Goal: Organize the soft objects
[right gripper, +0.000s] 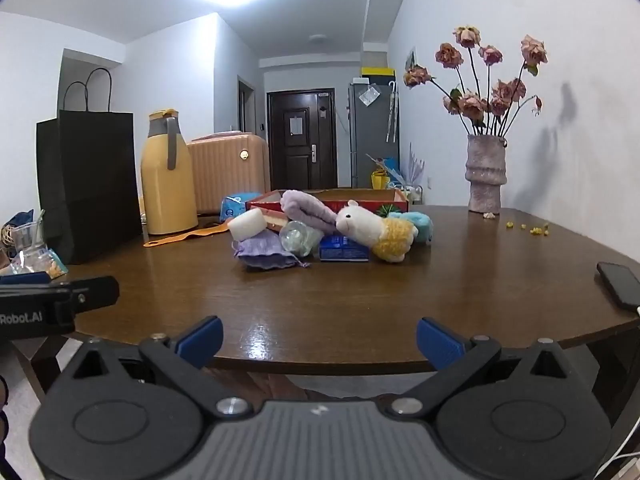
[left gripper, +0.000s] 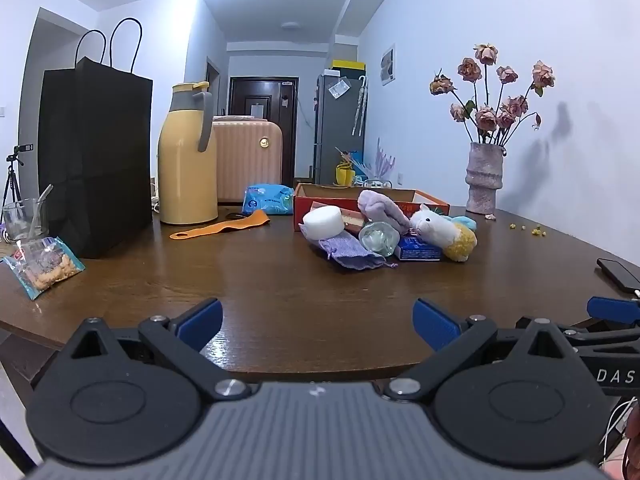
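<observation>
1. The left gripper hung spread and empty over the near edge of the worktop, well short of the red cardboard box.
2. In front of that box lay a white sponge, a lilac pouch, a clear glass item, a blue packet and a plush alpaca, bunched together.
3. The right gripper was likewise spread and empty, near the worktop's edge.

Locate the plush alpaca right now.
In both wrist views the plush alpaca lies right of table centre, leaning on the blue box, in front of the red cardboard box, left of the vase.
</observation>
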`<state>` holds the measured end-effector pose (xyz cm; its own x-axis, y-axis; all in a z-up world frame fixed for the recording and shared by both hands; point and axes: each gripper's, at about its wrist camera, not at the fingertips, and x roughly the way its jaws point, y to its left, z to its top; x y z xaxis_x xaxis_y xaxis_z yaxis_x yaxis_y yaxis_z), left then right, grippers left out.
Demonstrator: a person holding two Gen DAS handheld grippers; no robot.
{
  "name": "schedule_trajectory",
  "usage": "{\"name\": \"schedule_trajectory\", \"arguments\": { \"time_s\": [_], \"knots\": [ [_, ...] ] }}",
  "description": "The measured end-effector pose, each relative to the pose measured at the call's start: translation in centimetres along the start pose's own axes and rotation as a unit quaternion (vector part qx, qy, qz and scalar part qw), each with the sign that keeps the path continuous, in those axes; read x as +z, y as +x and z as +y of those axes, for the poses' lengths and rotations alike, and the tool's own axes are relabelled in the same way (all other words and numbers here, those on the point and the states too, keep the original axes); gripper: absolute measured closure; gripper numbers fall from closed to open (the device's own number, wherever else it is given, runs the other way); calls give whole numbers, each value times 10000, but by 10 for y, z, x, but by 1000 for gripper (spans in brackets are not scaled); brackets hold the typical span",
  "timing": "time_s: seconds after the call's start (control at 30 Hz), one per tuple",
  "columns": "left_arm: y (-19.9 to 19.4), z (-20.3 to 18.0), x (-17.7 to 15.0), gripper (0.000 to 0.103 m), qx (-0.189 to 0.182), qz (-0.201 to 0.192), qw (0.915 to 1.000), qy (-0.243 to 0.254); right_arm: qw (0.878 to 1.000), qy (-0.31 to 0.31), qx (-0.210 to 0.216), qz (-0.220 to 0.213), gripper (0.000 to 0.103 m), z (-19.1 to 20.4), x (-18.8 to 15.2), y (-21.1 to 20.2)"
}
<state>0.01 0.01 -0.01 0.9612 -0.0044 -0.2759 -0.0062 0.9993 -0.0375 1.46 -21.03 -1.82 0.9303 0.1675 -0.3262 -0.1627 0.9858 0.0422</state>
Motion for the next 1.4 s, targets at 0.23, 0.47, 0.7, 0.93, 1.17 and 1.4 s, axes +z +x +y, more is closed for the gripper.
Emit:
{"name": "schedule_trajectory", "arguments": {
  "time_s": [0.23,0.47,0.7,0.93,1.17,1.4],
  "knots": [
    [-3,5,5,0,-47,64,10000,44,9998,-144,-49,106,0,3,2,3],
    [-1,-2,3,0,-19,102,9999,97,10000,-4,65,-55,0,-8,0,-3],
    [-1,-7,1,0,-48,67,9999,132,9999,-67,65,-95,0,-4,2,-5],
    [0,-7,1,0,-72,86,9999,103,9999,-123,91,-17,0,-2,0,-3],
    [2,-9,-1,0,-130,129,9997,172,9999,-101,69,5,0,-1,-2,-4],
    [3,-10,-2,0,-137,176,9996,188,9999,-139,87,9,0,0,-2,-4]
  ]
}}
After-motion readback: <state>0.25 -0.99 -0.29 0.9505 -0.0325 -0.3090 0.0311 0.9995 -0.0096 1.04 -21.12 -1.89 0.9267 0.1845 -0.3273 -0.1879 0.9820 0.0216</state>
